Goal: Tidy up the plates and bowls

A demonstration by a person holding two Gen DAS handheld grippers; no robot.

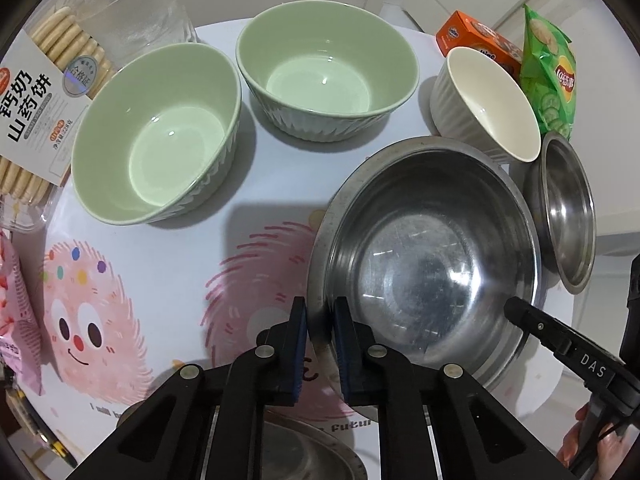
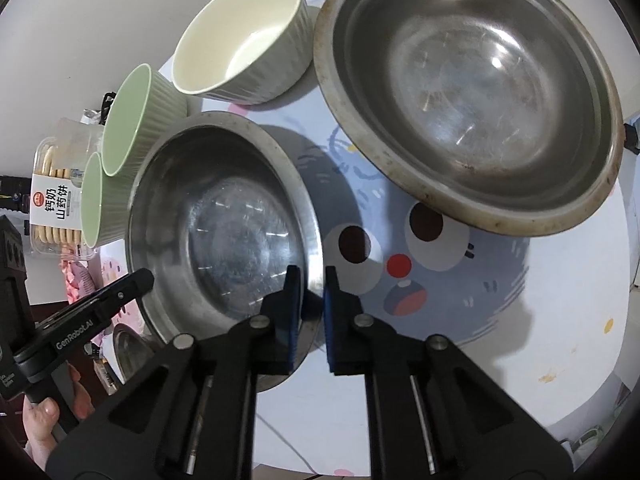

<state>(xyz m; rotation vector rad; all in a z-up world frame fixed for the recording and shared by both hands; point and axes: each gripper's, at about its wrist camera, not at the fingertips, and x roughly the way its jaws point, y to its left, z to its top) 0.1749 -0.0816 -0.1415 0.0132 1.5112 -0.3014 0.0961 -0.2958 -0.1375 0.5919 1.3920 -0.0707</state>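
Observation:
A steel bowl [image 1: 432, 264] stands on the cartoon-print table cover. My left gripper [image 1: 320, 312] is shut on its near-left rim, one pad inside the wall and one outside. In the right wrist view the same steel bowl [image 2: 224, 224] has my right gripper [image 2: 311, 280] shut on its opposite rim. Each gripper shows in the other's view: the right gripper [image 1: 516, 312] and the left gripper [image 2: 140, 280]. Two green bowls [image 1: 160, 136] [image 1: 324, 68] and a white ribbed bowl [image 1: 488, 100] stand behind. A second steel bowl [image 2: 468, 92] sits to the right.
A biscuit box [image 1: 36, 100], a clear container [image 1: 140, 8], an orange carton [image 1: 476, 40] and a green crisp bag [image 1: 548, 72] line the table's far side. A pink packet [image 1: 16, 320] lies at left. A third steel bowl [image 1: 304, 452] sits under my left gripper. A hand [image 2: 40, 420] holds the left gripper.

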